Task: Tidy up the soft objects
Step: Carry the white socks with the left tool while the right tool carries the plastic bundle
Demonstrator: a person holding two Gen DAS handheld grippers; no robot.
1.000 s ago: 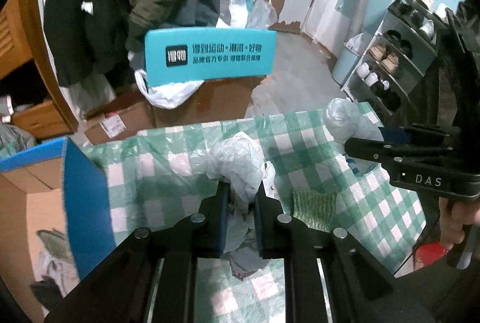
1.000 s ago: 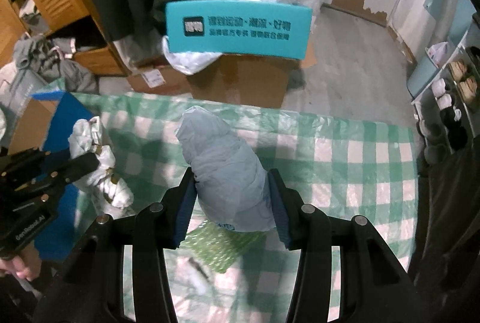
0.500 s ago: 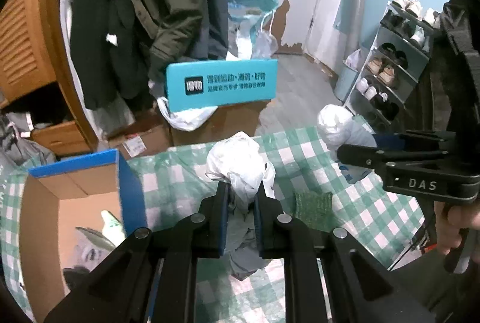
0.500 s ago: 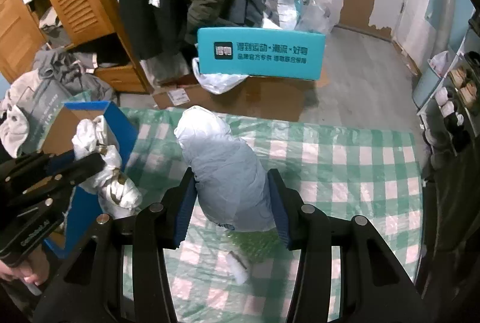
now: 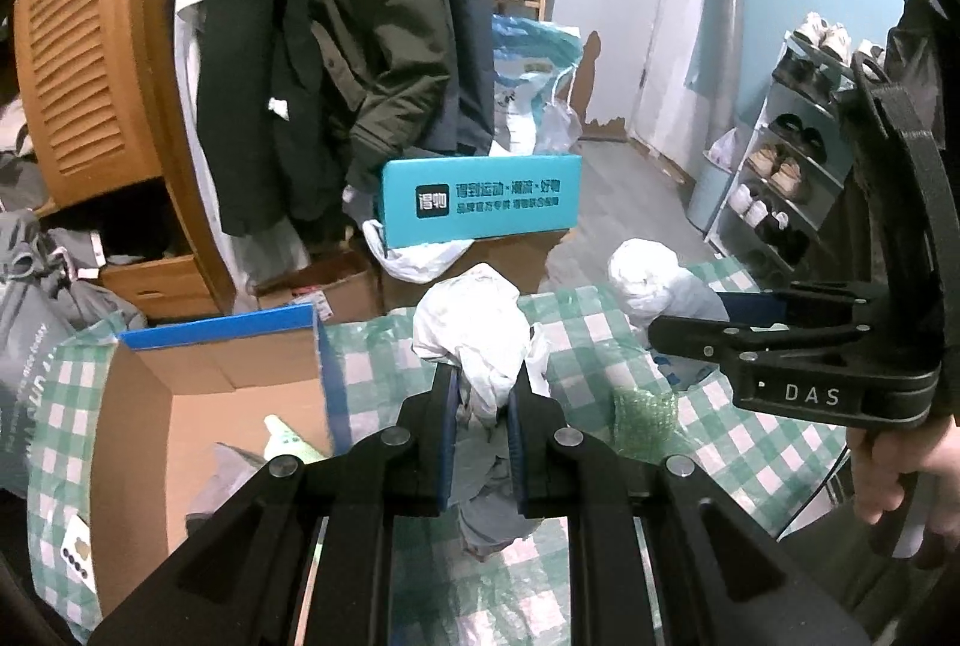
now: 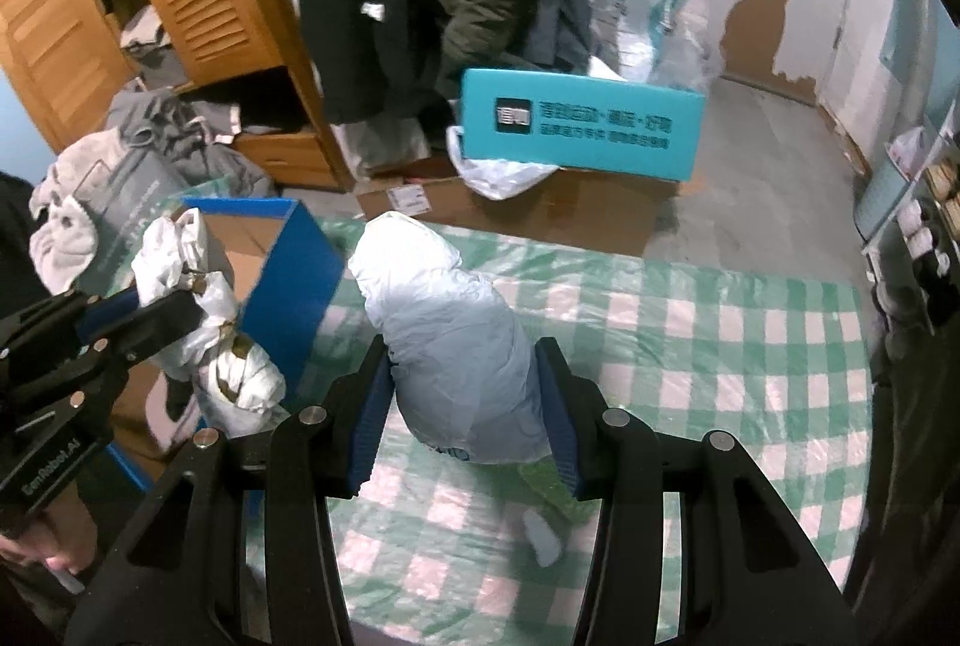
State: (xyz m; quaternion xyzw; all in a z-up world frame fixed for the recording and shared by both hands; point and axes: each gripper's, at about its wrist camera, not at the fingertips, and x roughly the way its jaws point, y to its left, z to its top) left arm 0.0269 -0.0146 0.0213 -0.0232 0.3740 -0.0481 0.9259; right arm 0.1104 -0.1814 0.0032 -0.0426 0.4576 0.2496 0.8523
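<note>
While the left gripper (image 5: pixel 485 406) pinches a crumpled white bag (image 5: pixel 474 340) above the checked cloth (image 5: pixel 750 442), with the box (image 5: pixel 198 406) at nine o'clock, the right gripper (image 6: pixel 465 406), half open, clamps a pale blue bundle (image 6: pixel 450 334).

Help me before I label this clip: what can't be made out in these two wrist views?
- Cardboard box contents: left view, its walls and the left tongs hide most.
- Green bubble wrap: right view, mostly under the pale blue bundle.
- White crumpled bag's lower end: left view, behind the fingers.
</note>
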